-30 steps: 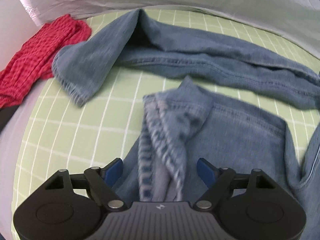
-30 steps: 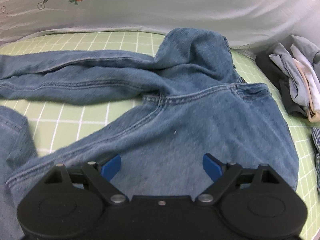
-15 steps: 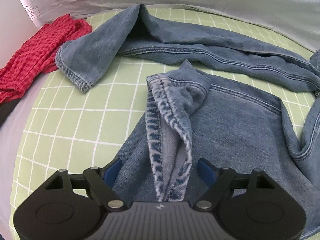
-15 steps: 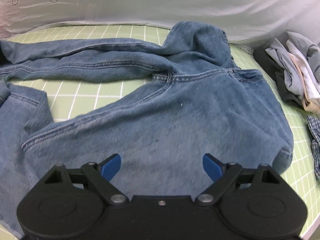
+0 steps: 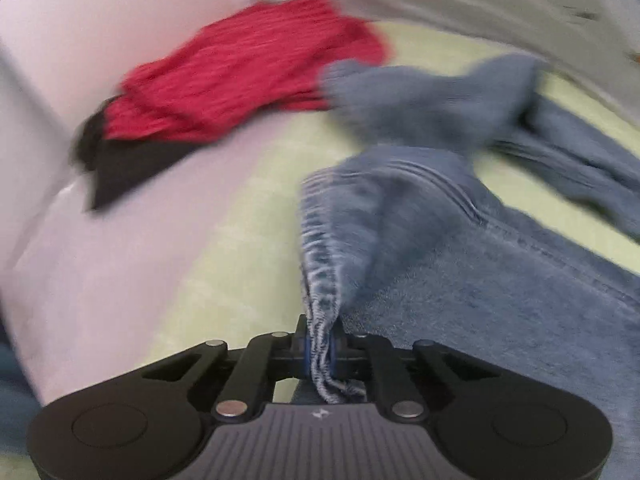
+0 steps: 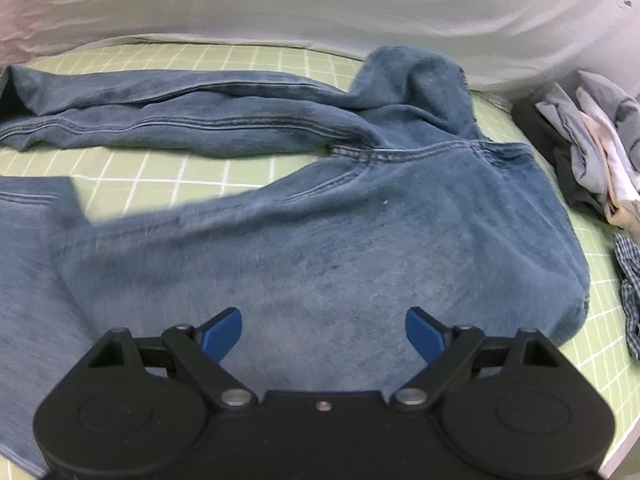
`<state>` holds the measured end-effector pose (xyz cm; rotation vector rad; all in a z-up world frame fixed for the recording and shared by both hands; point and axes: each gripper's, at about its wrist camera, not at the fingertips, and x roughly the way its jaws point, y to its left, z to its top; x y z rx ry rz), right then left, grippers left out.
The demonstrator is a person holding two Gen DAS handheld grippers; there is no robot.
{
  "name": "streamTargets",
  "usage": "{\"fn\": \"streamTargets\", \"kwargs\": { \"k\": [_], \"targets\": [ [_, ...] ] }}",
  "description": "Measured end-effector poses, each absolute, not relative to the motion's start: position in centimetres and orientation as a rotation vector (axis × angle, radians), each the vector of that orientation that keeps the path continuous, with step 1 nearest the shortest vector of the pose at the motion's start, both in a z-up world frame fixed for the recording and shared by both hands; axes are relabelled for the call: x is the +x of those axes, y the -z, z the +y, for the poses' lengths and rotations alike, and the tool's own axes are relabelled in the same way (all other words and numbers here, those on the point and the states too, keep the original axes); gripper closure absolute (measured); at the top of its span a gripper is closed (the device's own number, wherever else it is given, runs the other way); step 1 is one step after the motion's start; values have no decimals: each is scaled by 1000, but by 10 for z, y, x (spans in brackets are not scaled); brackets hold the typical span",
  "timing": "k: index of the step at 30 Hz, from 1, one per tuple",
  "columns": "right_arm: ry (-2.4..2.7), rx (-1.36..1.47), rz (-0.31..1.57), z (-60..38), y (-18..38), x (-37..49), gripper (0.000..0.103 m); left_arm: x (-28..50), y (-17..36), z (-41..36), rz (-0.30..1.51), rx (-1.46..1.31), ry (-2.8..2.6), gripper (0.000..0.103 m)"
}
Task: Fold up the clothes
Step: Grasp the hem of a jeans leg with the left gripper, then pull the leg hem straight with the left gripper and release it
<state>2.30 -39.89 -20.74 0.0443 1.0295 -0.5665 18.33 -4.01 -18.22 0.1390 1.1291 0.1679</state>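
Left claw pinched on jeans hem; right claw wide apart over the seat.

The left gripper (image 5: 320,350) is clamped on a bunched fold of the jeans (image 6: 360,248), which sprawl across the green checked sheet (image 6: 160,168). The right gripper (image 6: 323,334) hangs above the denim, touching nothing. A red garment (image 5: 248,68) lies beyond the hem; a pile of clothes (image 6: 584,148) sits right of the waist. Left view blurred.

soft even light, left view motion-blurred, fisheye-bent edges
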Motion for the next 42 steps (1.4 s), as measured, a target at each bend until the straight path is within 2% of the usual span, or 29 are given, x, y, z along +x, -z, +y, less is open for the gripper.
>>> {"fn": "streamTargets", "kwargs": {
  "k": [15,20,24,26,28,30,32,35,42],
  "targets": [
    [495,22,1048,-377,207,31,13,192,191,47,1158,70,-380,93],
    [497,51,1059,-381,210,24,13,189,191,40,1154,153,-393,83],
    [494,56,1057,-381,209,22,13,187,192,38,1150,177,-393,81],
    [496,54,1053,-382,207,20,13,186,192,38,1150,188,-397,74],
    [503,59,1053,-383,208,20,13,186,191,39,1150,202,-410,61],
    [508,65,1055,-384,208,20,13,185,190,42,1152,195,-425,40],
    [510,73,1059,-385,210,20,13,184,187,51,1150,169,-449,31],
    [507,82,1062,-385,212,21,13,183,182,64,1148,120,-481,26],
    [495,122,1057,-391,213,14,13,175,162,69,1079,90,-593,26]
  ]
}}
